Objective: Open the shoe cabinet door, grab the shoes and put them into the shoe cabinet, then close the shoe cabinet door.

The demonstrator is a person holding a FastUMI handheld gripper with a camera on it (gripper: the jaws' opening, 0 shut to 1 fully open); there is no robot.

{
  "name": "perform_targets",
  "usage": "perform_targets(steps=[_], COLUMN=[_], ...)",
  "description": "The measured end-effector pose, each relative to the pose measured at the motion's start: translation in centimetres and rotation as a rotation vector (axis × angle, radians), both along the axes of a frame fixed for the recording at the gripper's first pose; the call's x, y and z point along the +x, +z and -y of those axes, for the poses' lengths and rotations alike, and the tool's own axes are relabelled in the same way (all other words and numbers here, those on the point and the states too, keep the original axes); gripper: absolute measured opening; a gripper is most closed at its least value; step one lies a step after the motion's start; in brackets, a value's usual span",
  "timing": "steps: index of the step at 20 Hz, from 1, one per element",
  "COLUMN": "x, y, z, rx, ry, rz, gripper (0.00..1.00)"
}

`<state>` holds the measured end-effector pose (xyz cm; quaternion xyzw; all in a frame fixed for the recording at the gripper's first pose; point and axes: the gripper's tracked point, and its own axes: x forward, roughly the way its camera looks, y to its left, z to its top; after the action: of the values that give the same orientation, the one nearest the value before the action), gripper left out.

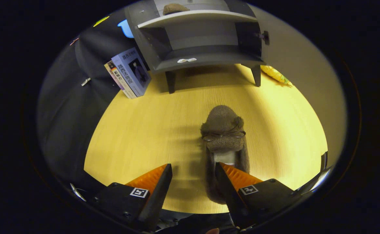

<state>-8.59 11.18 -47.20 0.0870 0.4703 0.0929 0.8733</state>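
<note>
- Gripper view, left to right: books [130, 73] lean at upper left of the frame, beside the cabinet's left wall.
- Shoe cabinet [206, 60] sits top centre on short legs, door [294, 65] swung wide to the right, front fully open. One brown shoe [174, 8] is already on the upper shelf; the lower shelf has only a small pale scrap [186, 60].
- Second shoe [224, 136] lies centre frame on the wooden table [138, 136], toe pointing at the cabinet, heel reaching back to the right finger.
- Gripper [193, 175] at lower centre: fingers spread apart, holding nothing. The right finger overlaps the shoe's heel; can't tell if it touches. The left finger is clear of it.
- Step, my read: door done, grabbing the second shoe. Next move needs a shift right so both fingers straddle the shoe, then closing.
- Room: bare table between shoe and cabinet, straight run in. Yellow object [276, 74] past the right cabinet leg is off the path. Watch the shelf edge on entry.
</note>
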Motion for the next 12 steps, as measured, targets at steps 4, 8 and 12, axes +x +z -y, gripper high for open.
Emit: perform_targets(steps=[4, 8, 12], x=[2.9, 6.3, 7.8], y=[-2.2, -3.6, -3.2], z=[0.0, 1.6, 1.8], rx=[-0.018, -0.093, -0.08], ry=[-0.051, -0.119, -0.15], rz=[0.041, 0.126, 0.196], gripper=[0.85, 0.56, 0.1])
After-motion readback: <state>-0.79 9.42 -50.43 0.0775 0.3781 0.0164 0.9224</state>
